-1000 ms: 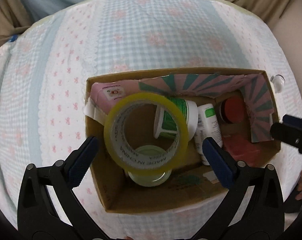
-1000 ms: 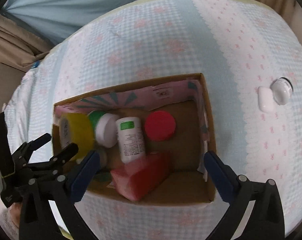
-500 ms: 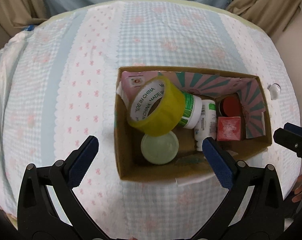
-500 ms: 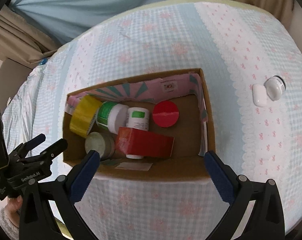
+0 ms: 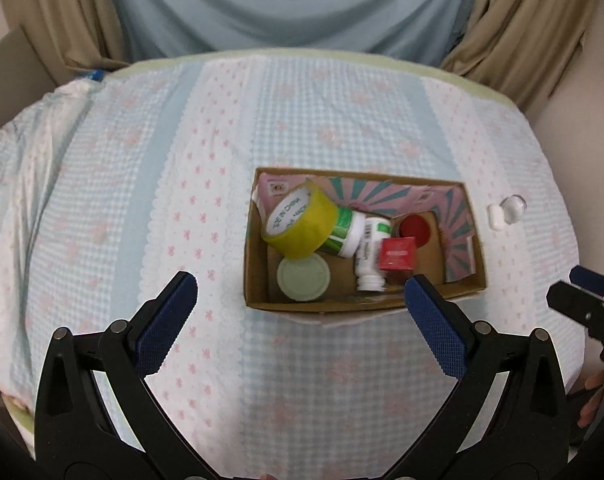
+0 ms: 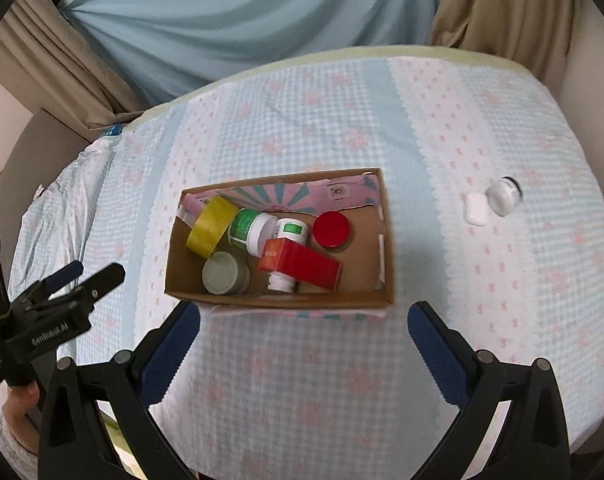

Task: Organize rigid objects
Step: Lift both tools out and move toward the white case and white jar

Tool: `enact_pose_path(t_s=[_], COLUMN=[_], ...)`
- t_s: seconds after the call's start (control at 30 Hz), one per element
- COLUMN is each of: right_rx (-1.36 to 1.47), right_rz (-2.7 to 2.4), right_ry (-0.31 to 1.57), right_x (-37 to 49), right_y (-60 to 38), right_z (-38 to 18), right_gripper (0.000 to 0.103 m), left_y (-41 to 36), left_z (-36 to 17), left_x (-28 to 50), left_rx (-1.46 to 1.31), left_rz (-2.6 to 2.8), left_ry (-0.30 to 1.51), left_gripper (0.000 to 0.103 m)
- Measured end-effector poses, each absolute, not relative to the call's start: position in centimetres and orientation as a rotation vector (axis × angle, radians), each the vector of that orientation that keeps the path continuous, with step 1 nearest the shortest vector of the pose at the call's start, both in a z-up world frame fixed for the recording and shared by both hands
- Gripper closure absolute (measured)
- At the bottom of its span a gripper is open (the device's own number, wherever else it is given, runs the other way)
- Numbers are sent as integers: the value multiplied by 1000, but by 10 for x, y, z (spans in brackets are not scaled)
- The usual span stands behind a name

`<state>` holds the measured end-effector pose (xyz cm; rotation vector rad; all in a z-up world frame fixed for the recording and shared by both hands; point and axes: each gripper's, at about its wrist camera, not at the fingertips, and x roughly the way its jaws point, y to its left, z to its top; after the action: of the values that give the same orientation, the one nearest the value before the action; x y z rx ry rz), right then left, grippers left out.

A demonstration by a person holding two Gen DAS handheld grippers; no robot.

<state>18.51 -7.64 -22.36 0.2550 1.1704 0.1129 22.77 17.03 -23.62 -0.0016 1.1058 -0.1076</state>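
**Box nearly packed, two items left out**

Box (image 6: 277, 304) sits at mid-frame in both wrist views, just beyond our claws. We hold the left claw (image 5: 299, 308) with its jaws spread wide and nothing between them, at the lower edge of its frame; the right claw (image 6: 304, 334) is likewise spread and empty. We judge both hang back above the cloth (image 6: 342, 380) to keep a clear view of the box.

Inside, the tape (image 6: 211, 226) leans on edge at the upper left, propped on the wall, its hole facing up and left. The green-label jar (image 6: 249, 230) lies tipped beside it. A white bottle (image 6: 285, 256) lies with its long axis running down the frame, cap toward us, and the red carton (image 6: 299, 264) rests across it, long axis slanting down to the right. The pale lid (image 6: 221, 278) and red lid (image 6: 332, 229) face up.

Far right, well apart from the box, a white case (image 6: 477, 208) and small jar (image 6: 502, 196) touch; these likely go in next.
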Motion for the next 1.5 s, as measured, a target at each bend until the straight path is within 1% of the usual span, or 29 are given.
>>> enact_pose_path(t_s=[0.13,0.27,0.37,0.53,0.73,0.9,1.0,1.07,1.23,1.33,1.43,1.5], right_rx=[246,286,262,132,62,1,-49,-85,-87,-84,-75,-66], right_rz=[83,50,16,7,77,126,155,169,196,206,223,237], right_ry=[1175,1137,1107,1066,1057,1043,1019,1006,972,977,986,1002], right_x=[163,142,129,120,136,162,178,189,217,239,261,277], right_y=[-98,-136,-170,-229,-302,-340,-355,-360,-374,-379,-379,-376], right_z=[-209,-198,-188,-179,-184,-191,-208,-227,-279,-310,-337,-357], right_gripper=[0,0,0,0,0,0,0,0,0,0,1,8], left_y=[151,117,83,17,-68,-124,-152,-169,-202,-217,-226,-233], left_z=[-217,-204,-196,-186,-196,-223,-247,-268,-343,-387,-419,-439], left_x=[210,192,180,165,165,179,195,208,244,263,278,288], left_rx=[-19,2,22,-7,-17,-17,4,25,47,53,62,73], left_rz=[-123,-128,-130,-165,-127,-154,-185,-205,-265,-285,-299,-307], left_ry=[1081,1064,1040,1002,999,1040,1063,1074,1090,1097,1090,1081], left_gripper=[0,0,0,0,0,0,0,0,0,0,1,4])
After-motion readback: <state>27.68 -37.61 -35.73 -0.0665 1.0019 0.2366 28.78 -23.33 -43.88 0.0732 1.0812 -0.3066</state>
